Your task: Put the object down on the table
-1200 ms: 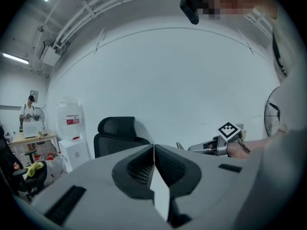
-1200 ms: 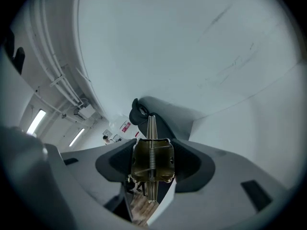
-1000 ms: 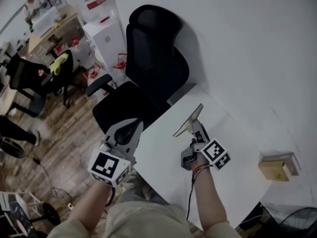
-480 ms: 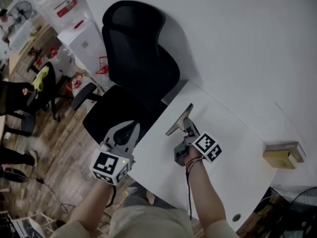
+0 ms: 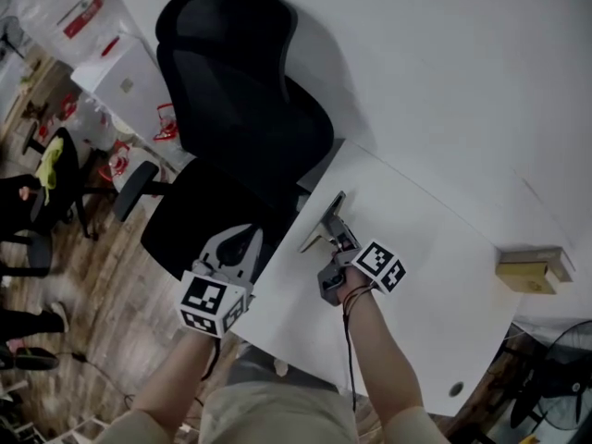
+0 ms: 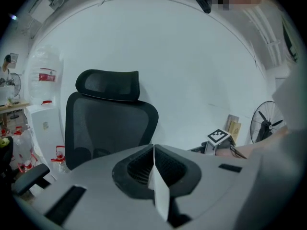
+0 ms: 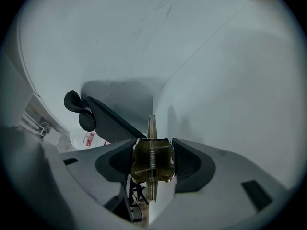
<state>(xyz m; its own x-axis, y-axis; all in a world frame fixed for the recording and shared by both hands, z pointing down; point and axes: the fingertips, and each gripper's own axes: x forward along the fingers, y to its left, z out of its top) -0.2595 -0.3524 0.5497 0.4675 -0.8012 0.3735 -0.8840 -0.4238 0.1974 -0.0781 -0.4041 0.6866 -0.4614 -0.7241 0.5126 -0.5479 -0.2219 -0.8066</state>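
Note:
My right gripper [image 5: 333, 240] is shut on a thin grey board [image 5: 326, 218] by its brass spring clip [image 7: 152, 159]. The board stands on edge over the white table [image 5: 435, 285], near the table's far left corner; I cannot tell whether it touches the top. In the right gripper view the right gripper [image 7: 152, 150] has both pads pressed on the clip, and the board's edge [image 7: 150, 123] rises straight ahead. My left gripper [image 5: 239, 240] hangs beyond the table's left edge, above the chair seat. In its own view the left gripper [image 6: 153, 150] is shut, with a thin white strip at the seam.
A black office chair [image 5: 240, 128] stands against the table's far left corner. A tan box [image 5: 532, 271] lies at the table's right end. A fan [image 5: 564, 377] stands on the floor at the lower right. A white cabinet [image 5: 120, 72] is beyond the chair.
Both grippers have come down. The right one has carried the board lower, closer to the table top near its left corner. The left has sunk beside the table edge.

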